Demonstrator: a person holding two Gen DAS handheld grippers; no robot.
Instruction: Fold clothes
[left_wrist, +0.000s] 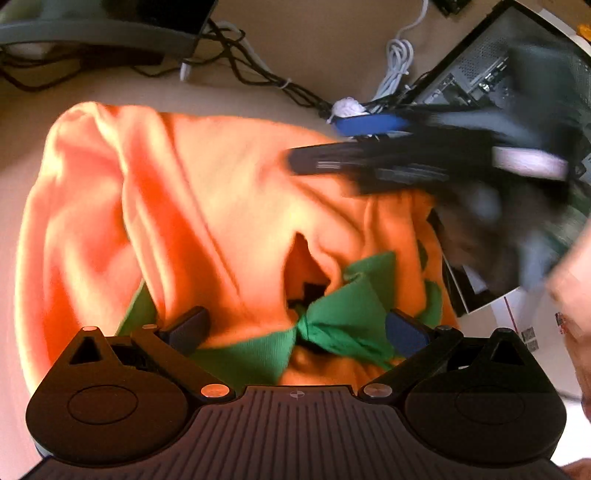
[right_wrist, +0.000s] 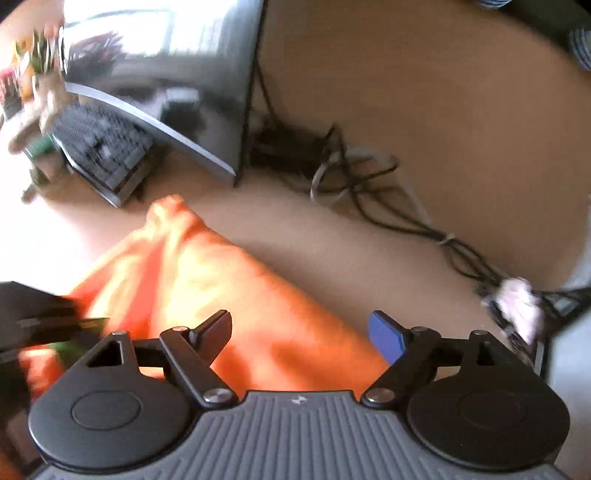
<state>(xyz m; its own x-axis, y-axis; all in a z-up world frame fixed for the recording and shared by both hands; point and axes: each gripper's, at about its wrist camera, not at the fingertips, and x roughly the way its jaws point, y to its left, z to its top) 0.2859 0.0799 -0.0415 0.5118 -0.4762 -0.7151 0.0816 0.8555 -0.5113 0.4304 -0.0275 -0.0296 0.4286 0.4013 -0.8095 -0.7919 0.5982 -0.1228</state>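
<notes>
Beige surface (right_wrist: 332, 236) carries the crumpled orange fleece garment with green collar (left_wrist: 221, 206) at its six o'clock, both the left tool (left_wrist: 295, 328) and the right tool (right_wrist: 299, 336) gaping empty above it, likely between grips.

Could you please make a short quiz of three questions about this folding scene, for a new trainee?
1. True or false: the jaws of the right gripper stand apart, with no cloth pinched between them.
2. Which colour is the bow-like trim on the orange garment? A) blue B) green C) white
3. Fill in: behind the garment, at the foot of the monitor, a bundle of ____ lies on the table.

Key
1. True; both fingers hang above the orange cloth without pressing it.
2. B, green.
3. Cables.
</notes>
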